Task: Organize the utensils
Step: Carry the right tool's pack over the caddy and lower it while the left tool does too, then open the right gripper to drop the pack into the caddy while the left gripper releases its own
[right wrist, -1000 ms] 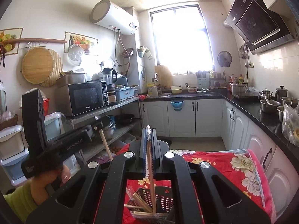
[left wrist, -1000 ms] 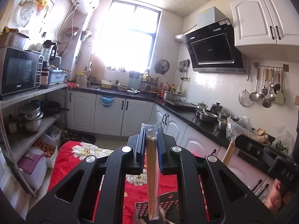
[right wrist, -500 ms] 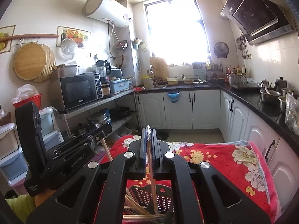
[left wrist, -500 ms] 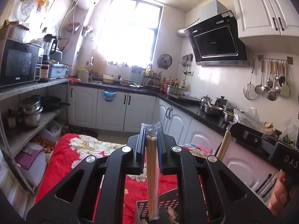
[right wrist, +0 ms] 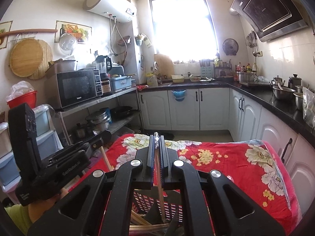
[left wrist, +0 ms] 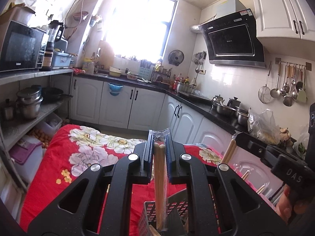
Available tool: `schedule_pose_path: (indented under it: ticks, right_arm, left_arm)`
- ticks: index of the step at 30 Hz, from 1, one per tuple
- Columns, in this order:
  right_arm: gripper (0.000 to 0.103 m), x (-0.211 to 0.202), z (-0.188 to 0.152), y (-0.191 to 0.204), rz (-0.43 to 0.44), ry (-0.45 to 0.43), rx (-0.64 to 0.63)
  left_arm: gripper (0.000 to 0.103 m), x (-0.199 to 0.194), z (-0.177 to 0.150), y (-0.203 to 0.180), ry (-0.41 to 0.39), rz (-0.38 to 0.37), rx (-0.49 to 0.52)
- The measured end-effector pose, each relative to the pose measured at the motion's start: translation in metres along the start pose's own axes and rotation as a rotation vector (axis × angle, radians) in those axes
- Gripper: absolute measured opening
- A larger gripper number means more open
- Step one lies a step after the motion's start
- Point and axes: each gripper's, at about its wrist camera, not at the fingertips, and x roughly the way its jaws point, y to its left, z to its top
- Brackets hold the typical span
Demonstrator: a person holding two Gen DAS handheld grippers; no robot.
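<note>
My left gripper is shut on a pair of wooden chopsticks in a clear plastic sleeve, which hangs upright with its lower end inside a dark slotted utensil basket. My right gripper is shut on another wrapped pair of chopsticks, held upright over the same basket, where several loose chopsticks lie. Each gripper shows in the other's view: the right gripper at the right, the left gripper at the left, both with chopsticks hanging from their jaws.
The basket stands on a table under a red floral cloth. Left of it are metal shelves with pots and a microwave. A black counter with white cabinets runs along the right and back. A hand holds the right gripper's handle.
Both grippers have sunk toward the table, each still holding its chopsticks. The basket and red cloth now fill more of the lower part of both views.
</note>
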Motion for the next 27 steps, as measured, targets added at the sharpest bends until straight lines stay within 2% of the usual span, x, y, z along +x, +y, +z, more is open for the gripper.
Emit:
schedule_pose_path:
  ticks: [9,22,27]
  right_arm:
    - [0.005,0.01,-0.023,-0.011,-0.01,0.036,0.031]
    - [0.005,-0.01,-0.045,-0.026,-0.024,0.071,0.095]
    - [0.005,-0.018,-0.048,-0.03,-0.033,0.08,0.116]
  left_arm:
    - [0.007,0.006,-0.017,0.008,0.034,-0.006,-0.013]
    - [0.007,-0.002,-0.03,0.014,0.076,0.008,-0.033]
    - [0.012,-0.007,-0.03,0.014,0.096,0.009,-0.035]
